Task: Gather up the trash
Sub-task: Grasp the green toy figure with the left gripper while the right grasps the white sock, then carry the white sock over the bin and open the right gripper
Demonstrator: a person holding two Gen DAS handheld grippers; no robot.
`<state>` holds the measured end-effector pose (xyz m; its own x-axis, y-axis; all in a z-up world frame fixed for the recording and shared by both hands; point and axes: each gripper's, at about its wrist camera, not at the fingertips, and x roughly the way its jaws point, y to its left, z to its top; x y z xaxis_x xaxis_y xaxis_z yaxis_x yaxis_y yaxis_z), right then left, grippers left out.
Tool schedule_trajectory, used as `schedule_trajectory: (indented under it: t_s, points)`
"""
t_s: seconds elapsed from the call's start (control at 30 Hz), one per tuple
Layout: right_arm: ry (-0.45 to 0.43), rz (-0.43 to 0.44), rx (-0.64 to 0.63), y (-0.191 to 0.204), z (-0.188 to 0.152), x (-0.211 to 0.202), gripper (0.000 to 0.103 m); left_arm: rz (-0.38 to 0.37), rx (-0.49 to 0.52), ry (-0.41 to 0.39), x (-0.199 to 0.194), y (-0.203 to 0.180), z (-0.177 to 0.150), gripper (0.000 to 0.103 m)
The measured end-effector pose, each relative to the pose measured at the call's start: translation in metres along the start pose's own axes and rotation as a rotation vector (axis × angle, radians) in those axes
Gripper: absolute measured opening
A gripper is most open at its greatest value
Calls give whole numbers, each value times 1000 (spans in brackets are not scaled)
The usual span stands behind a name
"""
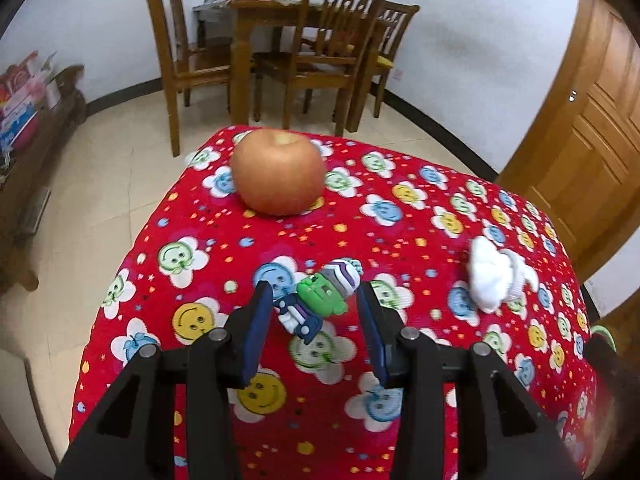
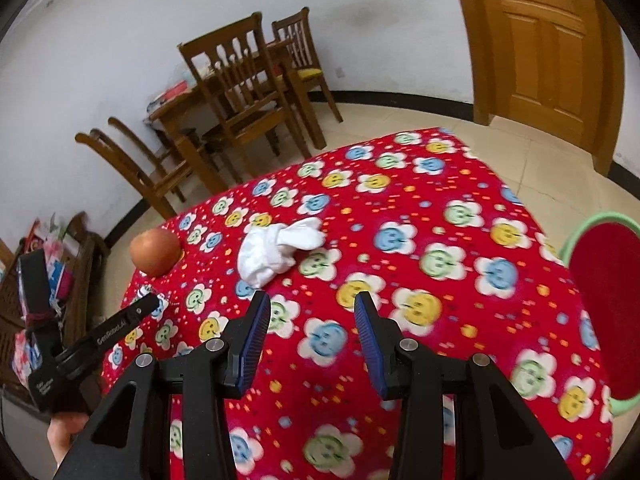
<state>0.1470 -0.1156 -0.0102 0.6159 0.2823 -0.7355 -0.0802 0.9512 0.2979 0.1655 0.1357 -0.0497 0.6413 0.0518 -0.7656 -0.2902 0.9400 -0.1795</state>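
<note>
A crumpled white tissue [image 1: 494, 278] lies on the red flower-print tablecloth [image 1: 400, 232], right of my left gripper [image 1: 314, 294]. The left gripper is open, its fingers on either side of a small green, purple and white toy figure [image 1: 318, 300] lying on the cloth. In the right wrist view the tissue [image 2: 276, 250] lies just beyond my open, empty right gripper [image 2: 310, 304], slightly left of it. A green basket with a red inside [image 2: 600, 312] sits at the table's right edge. The left gripper's body [image 2: 100, 336] shows at the far left.
An apple [image 1: 278, 172] stands near the table's far edge; it also shows in the right wrist view [image 2: 155, 251]. A wooden dining table with chairs [image 1: 288, 48] stands behind, a wooden door [image 1: 592, 128] to the right, and a low cabinet with boxes [image 1: 28, 112] to the left.
</note>
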Motion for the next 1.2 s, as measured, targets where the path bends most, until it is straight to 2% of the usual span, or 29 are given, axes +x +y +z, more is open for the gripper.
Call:
schedule_trajectory:
  t_s: [0.27, 0.7, 0.83, 0.97, 1.2]
  points:
    - [52, 7, -20, 26, 8, 52, 45, 34, -37, -10, 3, 16, -2, 43]
    - [87, -30, -42, 40, 19, 100, 44, 16, -32, 8, 7, 15, -5, 43]
    - [95, -40, -51, 39, 18, 104, 27, 16, -30, 8, 8, 13, -5, 43]
    - [91, -38, -52, 38, 16, 101, 17, 12, -23, 4, 7, 10, -6, 43]
    - [62, -17, -60, 38, 10, 80, 15, 10, -13, -1, 7, 7, -6, 43]
